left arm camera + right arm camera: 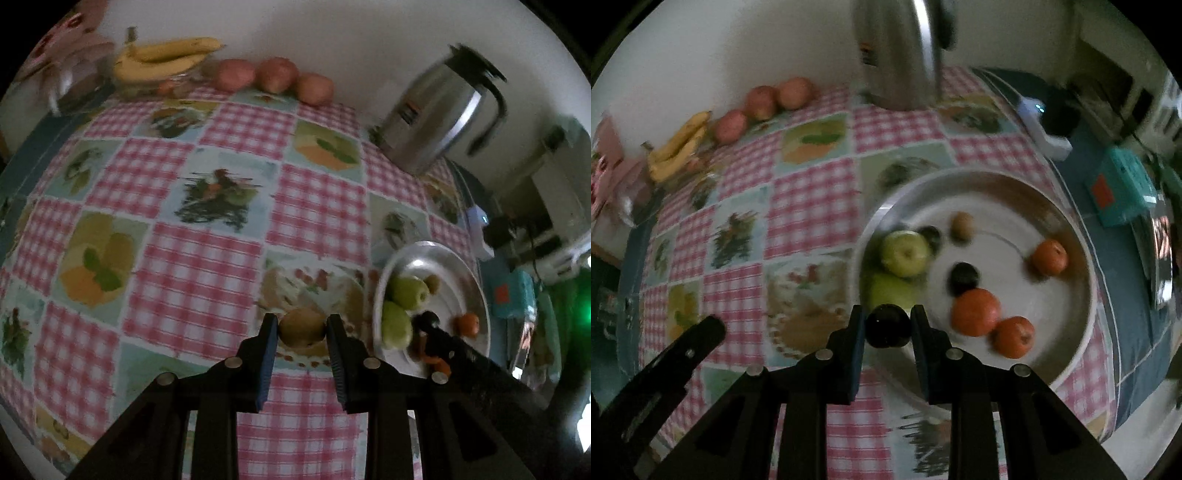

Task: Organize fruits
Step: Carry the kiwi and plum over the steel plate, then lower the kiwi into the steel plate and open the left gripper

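My left gripper (302, 328) is shut on a brown-yellow round fruit (301, 327), held above the checked tablecloth just left of the metal plate (472, 280). My right gripper (887, 325) is shut on a dark plum (887, 325), held over the near left rim of the metal plate (1082, 332). In the plate lie two green apples (905, 253), three oranges (975, 312), two more dark plums (964, 277) and a small brown fruit (962, 225). The right gripper's arm shows in the left wrist view (476, 369) over the plate.
Bananas (162, 59) and three red apples (275, 75) lie along the far wall. A steel kettle (439, 114) stands at the back right. A clear container (66, 85) stands far left. A teal box (1123, 188) lies beyond the table's right edge.
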`<state>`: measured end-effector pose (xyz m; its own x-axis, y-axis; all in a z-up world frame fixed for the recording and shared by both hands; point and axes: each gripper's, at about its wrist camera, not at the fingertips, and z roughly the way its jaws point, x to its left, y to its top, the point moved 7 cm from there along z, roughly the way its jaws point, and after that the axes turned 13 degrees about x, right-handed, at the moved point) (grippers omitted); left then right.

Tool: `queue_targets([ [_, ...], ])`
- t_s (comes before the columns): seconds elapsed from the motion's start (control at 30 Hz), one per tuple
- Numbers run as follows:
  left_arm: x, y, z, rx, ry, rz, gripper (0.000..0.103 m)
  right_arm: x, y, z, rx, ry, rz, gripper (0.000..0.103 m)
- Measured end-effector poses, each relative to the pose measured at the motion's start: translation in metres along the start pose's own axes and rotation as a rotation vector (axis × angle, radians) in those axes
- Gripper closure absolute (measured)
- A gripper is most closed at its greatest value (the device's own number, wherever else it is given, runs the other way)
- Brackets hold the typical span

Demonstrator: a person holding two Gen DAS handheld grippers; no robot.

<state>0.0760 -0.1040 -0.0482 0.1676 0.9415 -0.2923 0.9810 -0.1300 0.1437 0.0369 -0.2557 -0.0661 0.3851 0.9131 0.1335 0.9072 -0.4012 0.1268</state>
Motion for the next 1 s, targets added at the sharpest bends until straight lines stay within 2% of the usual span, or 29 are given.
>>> queue_targets([
  [0.17,-0.033,-0.012,0.017,0.053,-0.035,0.092,0.074,-0.052,0.003,0.004,0.011,-0.023,0.137,0.077],
  [0.4,-0.075,-0.026,0.034,0.079,-0.065,0.204,0.074,-0.097,0.001,0.0,-0.011,-0.02,0.268,0.077],
  [0.53,-0.094,-0.029,0.045,0.071,-0.077,0.259,0.074,-0.11,-0.001,0.005,-0.009,-0.013,0.308,0.077],
  [0.6,-0.1,-0.031,0.055,0.077,-0.054,0.288,0.074,-0.115,0.0,0.013,-0.003,0.005,0.326,0.077],
  [0.77,-0.105,-0.034,0.067,0.1,-0.063,0.298,0.074,-0.126,-0.002,0.025,0.019,0.011,0.366,0.077],
  [1.0,-0.11,-0.035,0.064,0.079,-0.062,0.318,0.074,-0.133,-0.002,0.025,0.008,0.032,0.395,0.077],
])
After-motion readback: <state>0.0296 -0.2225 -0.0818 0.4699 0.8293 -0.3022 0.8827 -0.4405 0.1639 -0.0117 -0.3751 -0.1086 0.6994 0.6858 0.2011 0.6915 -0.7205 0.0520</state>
